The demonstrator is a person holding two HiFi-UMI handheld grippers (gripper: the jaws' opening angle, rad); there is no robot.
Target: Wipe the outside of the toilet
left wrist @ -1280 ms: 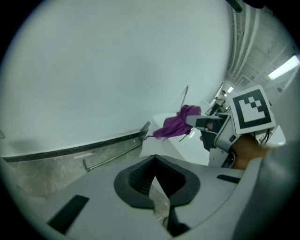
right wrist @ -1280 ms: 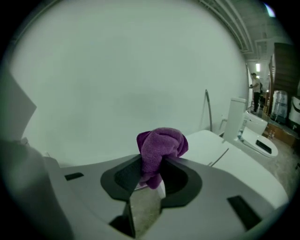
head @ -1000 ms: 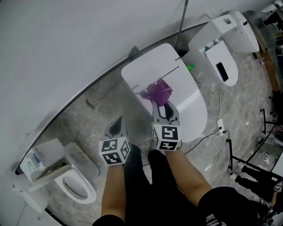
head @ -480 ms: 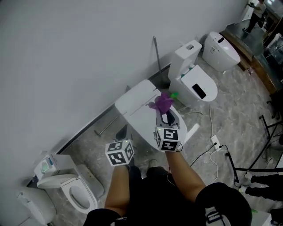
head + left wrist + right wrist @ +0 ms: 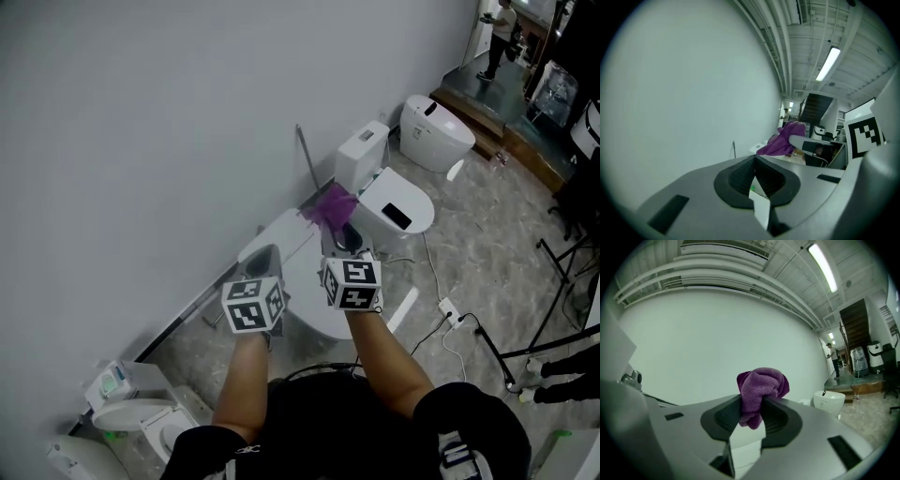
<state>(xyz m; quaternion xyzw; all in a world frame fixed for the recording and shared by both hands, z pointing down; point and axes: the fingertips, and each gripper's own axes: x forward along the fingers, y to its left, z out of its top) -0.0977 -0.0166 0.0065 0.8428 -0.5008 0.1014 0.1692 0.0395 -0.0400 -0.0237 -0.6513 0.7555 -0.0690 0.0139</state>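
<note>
The right hand-held gripper (image 5: 752, 401) is pinching a purple cloth (image 5: 762, 384). The left hand-held gripper (image 5: 754, 161) is pressing its jaws together, empty. Only the head view is showing the toilet (image 5: 314, 305) below.

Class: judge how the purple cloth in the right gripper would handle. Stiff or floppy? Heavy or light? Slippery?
Probably floppy: the cloth bunches in soft, rounded folds where the right gripper pinches it. Likely light: that one pinch carries the whole bundle. Its fuzzy pile suggests it grips rather than slips.
</note>
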